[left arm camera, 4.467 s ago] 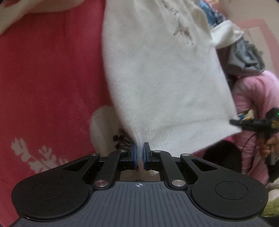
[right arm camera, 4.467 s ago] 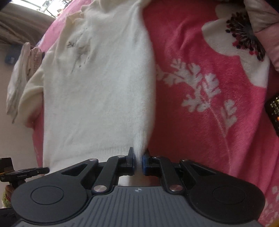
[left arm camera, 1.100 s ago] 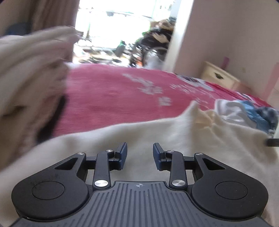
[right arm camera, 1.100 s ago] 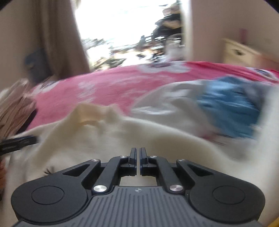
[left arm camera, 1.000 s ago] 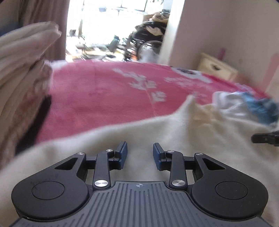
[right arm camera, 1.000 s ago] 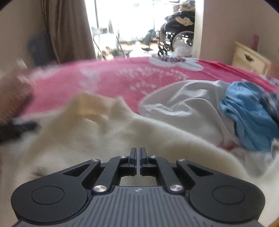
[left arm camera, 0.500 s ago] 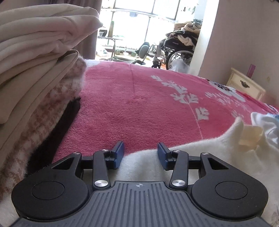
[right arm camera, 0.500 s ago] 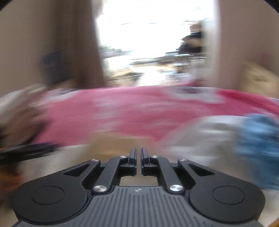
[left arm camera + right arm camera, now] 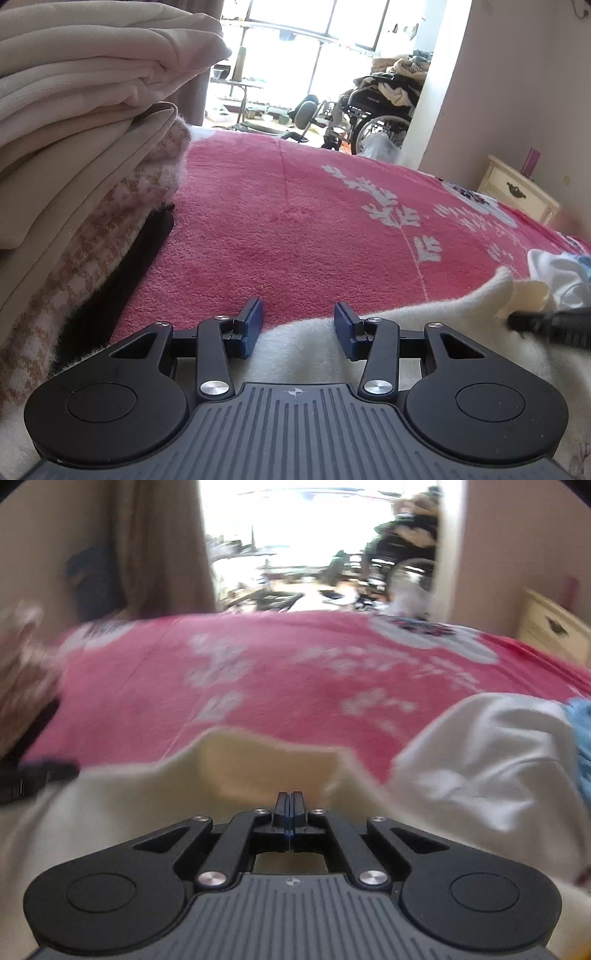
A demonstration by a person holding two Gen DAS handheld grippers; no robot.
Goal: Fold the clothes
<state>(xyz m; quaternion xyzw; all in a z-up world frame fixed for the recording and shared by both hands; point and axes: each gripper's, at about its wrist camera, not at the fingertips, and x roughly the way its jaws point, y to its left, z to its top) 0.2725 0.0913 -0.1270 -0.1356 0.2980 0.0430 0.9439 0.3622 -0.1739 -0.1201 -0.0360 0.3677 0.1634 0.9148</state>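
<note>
A cream-white sweater (image 9: 406, 328) lies spread on the pink flowered blanket (image 9: 295, 206). My left gripper (image 9: 298, 318) hovers over its near left edge, open, with nothing between its blue pads. The black tip of the right gripper (image 9: 546, 325) pokes in from the right, near the sweater's collar (image 9: 524, 295). In the blurred right wrist view, my right gripper (image 9: 290, 798) is shut and empty just above the sweater (image 9: 147, 805), right behind the neckline (image 9: 258, 753). The left gripper (image 9: 33, 775) shows there as a dark shape at the left edge.
A tall stack of folded beige and checked clothes (image 9: 74, 129) stands at the left. A white garment (image 9: 498, 760) and a blue cloth (image 9: 583, 720) lie heaped at the right. Beyond the bed are a wheelchair (image 9: 380, 110), a bright window and a cream nightstand (image 9: 517, 192).
Both grippers have let go of the sweater's hem; it now lies flat on the bed. The left jaws widened a little. The right gripper, still shut, swept left to behind the neckline.
</note>
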